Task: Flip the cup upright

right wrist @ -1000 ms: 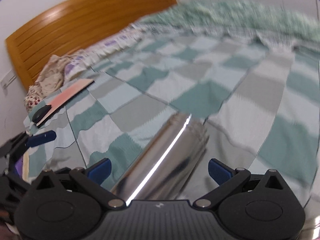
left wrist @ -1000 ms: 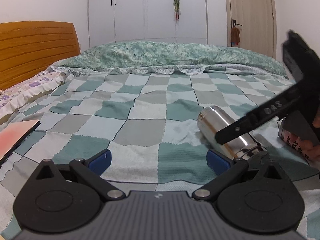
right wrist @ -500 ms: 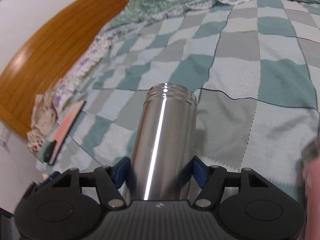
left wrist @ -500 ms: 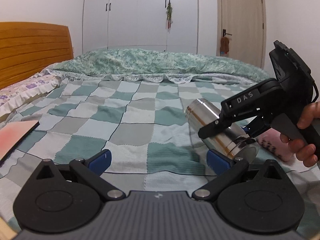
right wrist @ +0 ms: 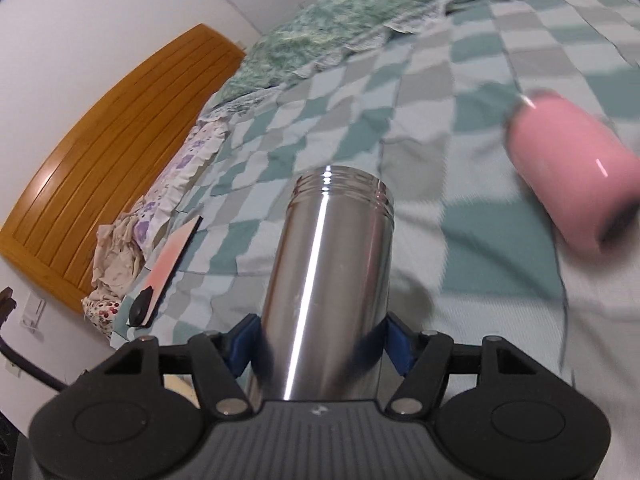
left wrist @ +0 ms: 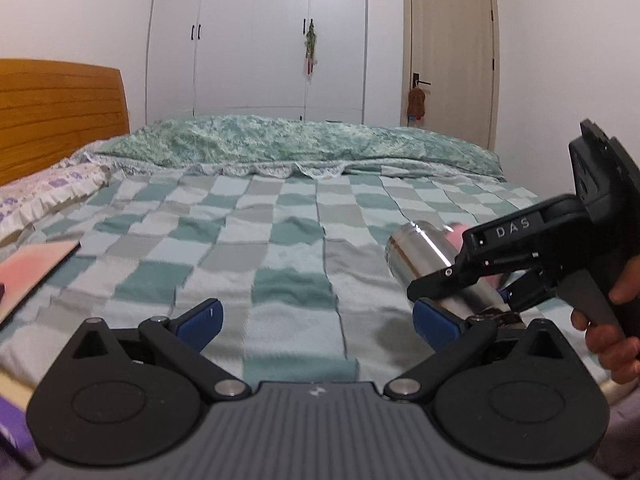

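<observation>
While the right tongs [right wrist: 318,346] are clamping the steel cup [right wrist: 328,280] low on its body, the cup is coming off the bed [left wrist: 280,248]. A second ago it was lying flat on the checked cover with these tongs apart around it; half a second ago the blue pads were closing on it; now it's held tilted, threaded mouth pointing away from the grip toward 12 o'clock in the right wrist view. In the left wrist view the same cup [left wrist: 424,264] is sitting at 3 o'clock, mouth end up and leftward, base end down by the right tongs [left wrist: 480,280].

The left tongs [left wrist: 316,320] are hanging apart, holding nothing, low over the near edge of the bed.

A pink cup [right wrist: 576,176] is now showing at 2 o'clock in the right view, on its side on the cover and blurred, so the camera is moving.

Judgement: grasp done, lift starting. Remaining: rotating the cup to vertical, mouth up, and setting the base down. The soft cover is a tipping risk on release.
</observation>
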`<move>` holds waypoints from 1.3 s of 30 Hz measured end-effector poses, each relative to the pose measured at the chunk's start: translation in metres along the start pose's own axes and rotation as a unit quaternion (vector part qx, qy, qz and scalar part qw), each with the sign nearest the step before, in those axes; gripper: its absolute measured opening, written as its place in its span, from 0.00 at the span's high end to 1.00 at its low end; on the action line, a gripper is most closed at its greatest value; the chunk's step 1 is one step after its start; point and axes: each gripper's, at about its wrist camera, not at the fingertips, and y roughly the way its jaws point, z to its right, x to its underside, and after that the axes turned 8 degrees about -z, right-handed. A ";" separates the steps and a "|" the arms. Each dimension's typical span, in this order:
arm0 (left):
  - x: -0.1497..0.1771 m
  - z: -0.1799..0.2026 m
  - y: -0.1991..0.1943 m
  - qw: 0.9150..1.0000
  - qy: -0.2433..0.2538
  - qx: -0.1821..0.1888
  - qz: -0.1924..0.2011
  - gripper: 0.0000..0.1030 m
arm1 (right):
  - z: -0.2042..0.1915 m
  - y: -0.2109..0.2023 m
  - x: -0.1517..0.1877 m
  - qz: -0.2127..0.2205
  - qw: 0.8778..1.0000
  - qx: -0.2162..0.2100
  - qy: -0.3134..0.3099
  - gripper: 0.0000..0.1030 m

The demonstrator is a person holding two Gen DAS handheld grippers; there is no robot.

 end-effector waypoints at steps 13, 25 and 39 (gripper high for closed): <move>0.039 0.028 -0.019 0.999 0.009 0.031 -0.021 0.00 | 0.040 0.003 0.061 0.005 0.997 0.051 0.059 0.37; 0.030 0.053 -0.013 0.999 0.023 0.039 -0.026 0.00 | 0.045 0.003 0.058 -0.012 0.999 0.022 0.024 0.07; 0.000 0.099 0.030 0.996 0.025 0.038 -0.078 0.00 | 0.089 -0.131 0.060 0.160 0.962 0.108 -0.192 0.00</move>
